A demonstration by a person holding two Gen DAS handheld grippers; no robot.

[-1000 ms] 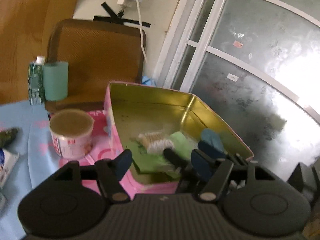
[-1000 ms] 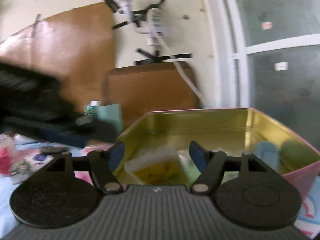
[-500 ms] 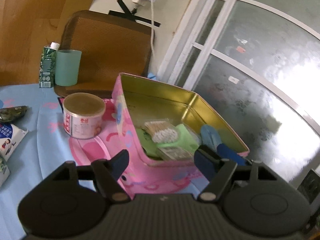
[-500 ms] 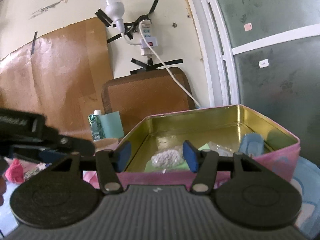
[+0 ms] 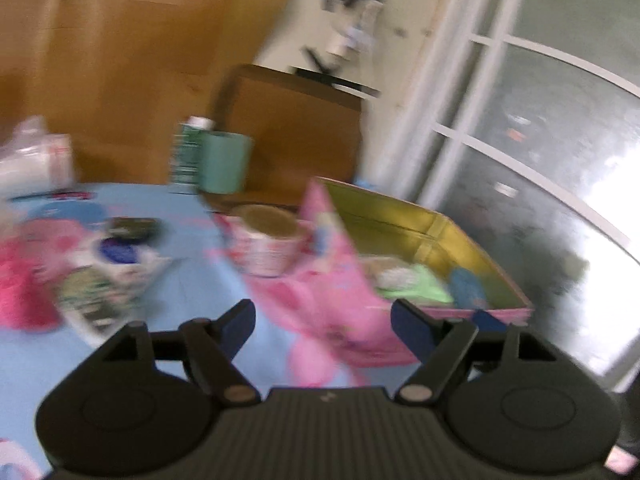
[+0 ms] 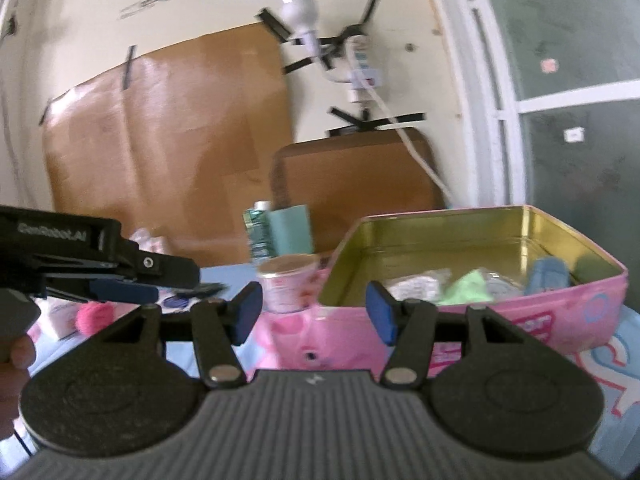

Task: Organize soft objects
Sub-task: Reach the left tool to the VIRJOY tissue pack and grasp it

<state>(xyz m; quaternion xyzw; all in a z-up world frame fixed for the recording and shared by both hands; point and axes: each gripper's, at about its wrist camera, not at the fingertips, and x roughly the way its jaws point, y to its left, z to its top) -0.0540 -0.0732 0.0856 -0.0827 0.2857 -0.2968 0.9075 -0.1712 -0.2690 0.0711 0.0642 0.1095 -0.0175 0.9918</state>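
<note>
Grippers, left point(image 5: 324, 322) and right point(image 6: 314, 312), hang spread and empty; pink tin point(image 6: 520, 320) of soft items sits just ahead-right.

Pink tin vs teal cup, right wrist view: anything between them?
Yes: a small paper tub stands between the teal cup and the pink tin, clearest in the right wrist view.

Lots of background clutter here. A big sheet of brown cardboard point(image 6: 168, 128) is taped to the cream wall, with a white light bulb point(image 6: 300, 14) and a white power strip point(image 6: 362, 68) stuck up beside it using black tape, its white cord point(image 6: 416, 156) trailing down. Below sits a brown chair back point(image 6: 352, 176). On the light blue tablecloth point(image 5: 192, 280) there's a teal plastic cup point(image 6: 290, 229) touching a green carton point(image 6: 256, 232), and a frosted glass door with white frame point(image 6: 560, 100) on the right.
</note>
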